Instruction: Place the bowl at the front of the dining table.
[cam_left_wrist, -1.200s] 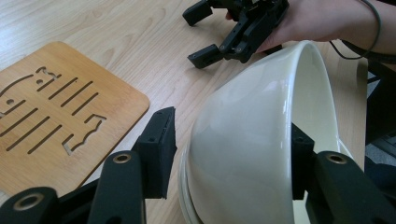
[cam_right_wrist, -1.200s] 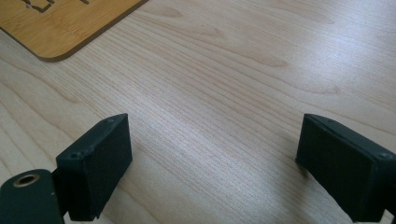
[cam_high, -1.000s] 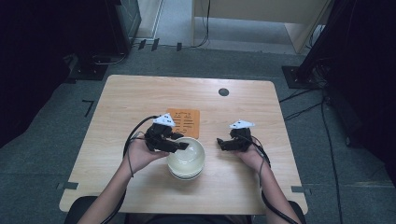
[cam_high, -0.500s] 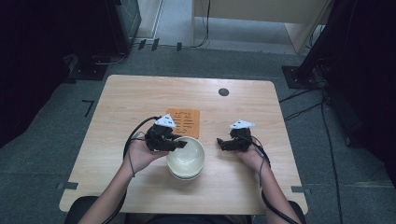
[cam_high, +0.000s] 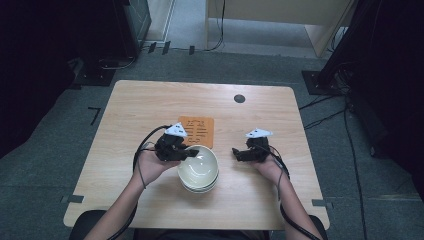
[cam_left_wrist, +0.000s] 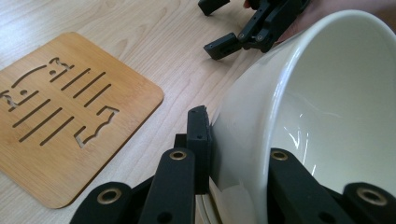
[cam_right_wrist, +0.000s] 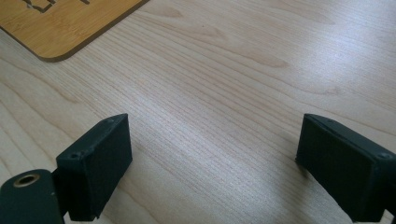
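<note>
Behind bowl: bamboo trivet, w/ right gripper beside.

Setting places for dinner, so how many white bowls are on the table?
At least 2, nested in one stack near the table's front middle: the top bowl, its rim clamped by the left gripper, and a lower bowl beneath. More may hide inside.

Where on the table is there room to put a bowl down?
Bare wood lies along the table's far edge beyond the wooden trivet, and down its left side. It is crowded mid-table: left gripper clamps the top bowl, right gripper beside it.
</note>
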